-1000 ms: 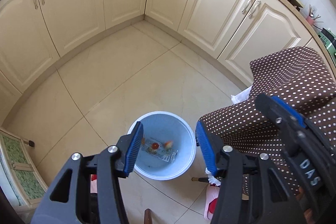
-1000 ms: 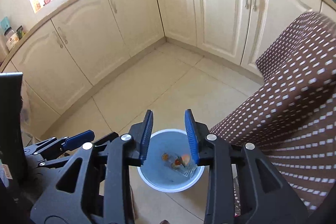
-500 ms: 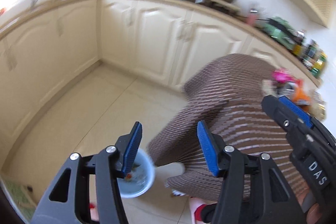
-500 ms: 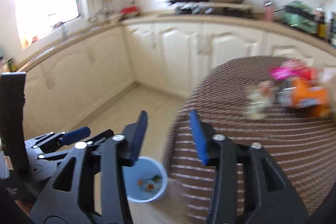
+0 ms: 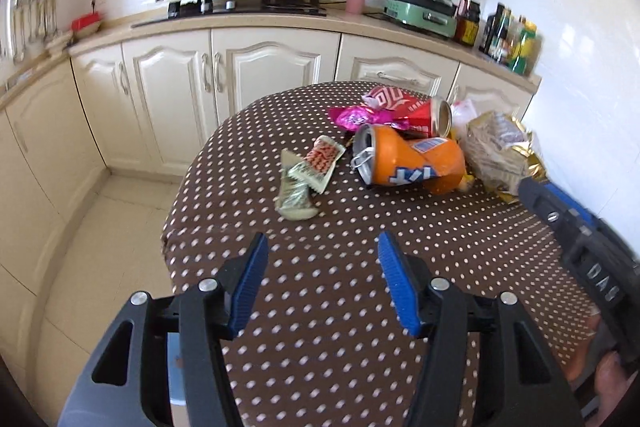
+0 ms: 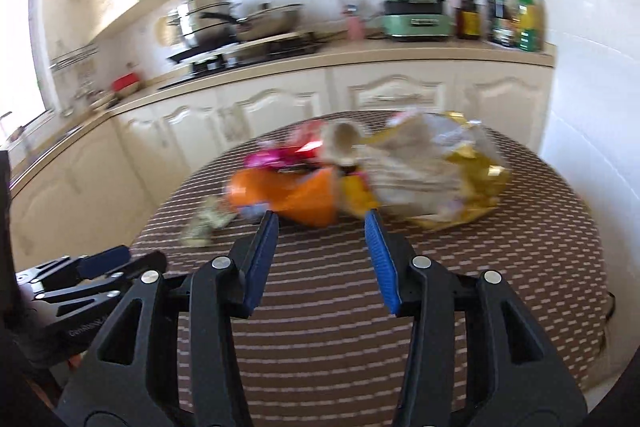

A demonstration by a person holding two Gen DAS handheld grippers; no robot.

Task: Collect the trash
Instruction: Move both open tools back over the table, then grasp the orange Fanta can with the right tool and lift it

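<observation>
Both tools are spread apart and carry nothing: the left tool (image 5: 320, 259) hovers over the near part of the dotted bench (image 5: 320, 327), and the right tool (image 6: 320, 239) hangs over the same cloth, with the trash heaped ahead of both, toward the far side. Straight ahead of the left tool and a little to its left lie the crumpled wrappers (image 5: 306, 179), flat on the cloth and apart from the rest; the dented orange can (image 5: 408, 161) lies on its side just beyond to the right, its long axis running across the view with the opened top pointing left. The right wrist view is blurred, but the orange can (image 6: 296, 195) sits just past that tool's fingertips, with the gold snack bag (image 6: 436, 171) next to it on the right. I judge the right tool nearer the can and bag, the left nearer the wrappers; the can's crosswise lie suits pinching across its middle
</observation>
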